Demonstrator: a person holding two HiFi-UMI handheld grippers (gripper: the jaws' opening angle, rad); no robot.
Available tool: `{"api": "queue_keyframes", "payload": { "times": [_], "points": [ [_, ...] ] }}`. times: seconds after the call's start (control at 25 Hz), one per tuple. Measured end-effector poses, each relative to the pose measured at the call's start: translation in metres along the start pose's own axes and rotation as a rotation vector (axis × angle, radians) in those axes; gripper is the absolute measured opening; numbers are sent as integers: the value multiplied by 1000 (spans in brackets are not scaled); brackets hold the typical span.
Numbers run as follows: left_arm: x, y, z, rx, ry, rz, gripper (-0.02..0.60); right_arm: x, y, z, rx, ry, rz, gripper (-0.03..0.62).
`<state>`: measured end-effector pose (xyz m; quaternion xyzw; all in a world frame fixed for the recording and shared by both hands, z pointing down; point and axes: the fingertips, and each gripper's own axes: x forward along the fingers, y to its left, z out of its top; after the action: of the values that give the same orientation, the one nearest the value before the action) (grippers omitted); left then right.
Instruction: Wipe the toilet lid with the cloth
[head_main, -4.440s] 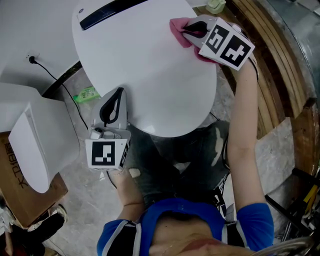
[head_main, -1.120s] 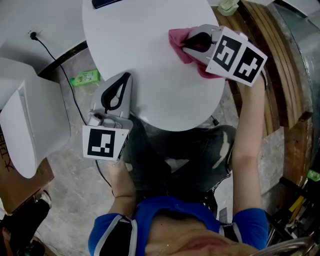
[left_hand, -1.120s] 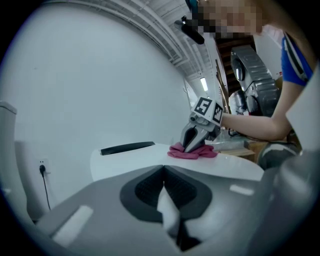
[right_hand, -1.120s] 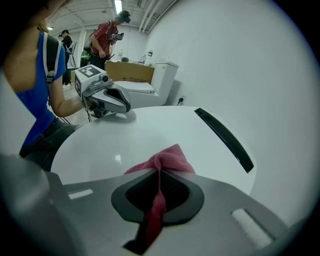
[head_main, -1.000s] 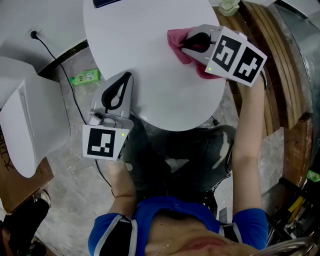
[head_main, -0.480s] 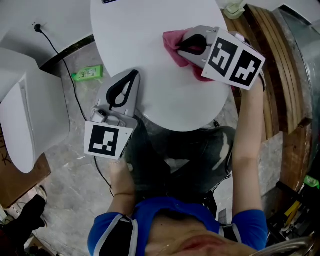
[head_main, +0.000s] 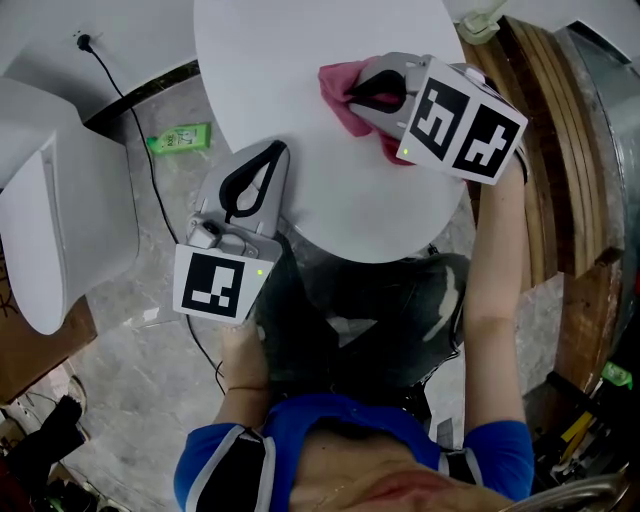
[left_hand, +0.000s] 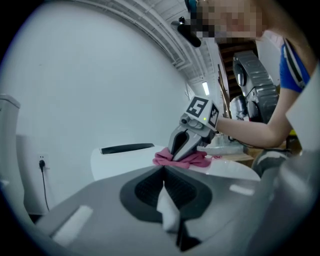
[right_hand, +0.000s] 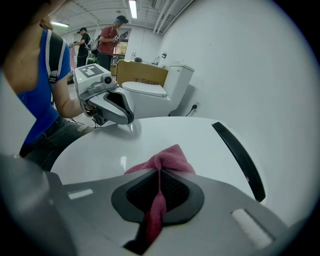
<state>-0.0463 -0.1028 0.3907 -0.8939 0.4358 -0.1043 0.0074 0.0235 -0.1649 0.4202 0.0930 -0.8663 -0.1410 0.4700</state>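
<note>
The white toilet lid (head_main: 300, 60) is closed and fills the top of the head view. A pink cloth (head_main: 334, 84) lies on its right half, and my right gripper (head_main: 348, 96) is shut on it, pressing it against the lid. In the right gripper view the cloth (right_hand: 162, 159) bunches out ahead of the right gripper (right_hand: 159, 172), with a strand pinched between the jaws. My left gripper (head_main: 277, 150) rests at the lid's near left edge, shut and holding nothing. From the left gripper (left_hand: 164, 172) view, the cloth (left_hand: 192, 160) shows under the right gripper (left_hand: 175, 152).
A black hinge strip (right_hand: 237, 155) runs along the lid's back. Another white toilet (head_main: 55, 230) stands at the left, with a green packet (head_main: 180, 137) and a black cable (head_main: 120, 80) on the floor. Wooden planks (head_main: 540, 150) lie at the right. People stand far behind (right_hand: 107, 40).
My right gripper has dragged the cloth leftward from the lid's far right edge toward its middle. The left gripper stays at the lid's left edge.
</note>
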Motion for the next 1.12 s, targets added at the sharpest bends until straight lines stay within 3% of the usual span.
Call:
{"api": "queue_keyframes", "payload": {
  "times": [0.44, 1.12],
  "points": [
    [-27, 2, -15, -61, 45, 34, 3, 8, 6, 14, -39, -3, 19, 11],
    [-43, 14, -26, -94, 57, 66, 3, 19, 13, 37, -83, -6, 54, 11]
  ]
}}
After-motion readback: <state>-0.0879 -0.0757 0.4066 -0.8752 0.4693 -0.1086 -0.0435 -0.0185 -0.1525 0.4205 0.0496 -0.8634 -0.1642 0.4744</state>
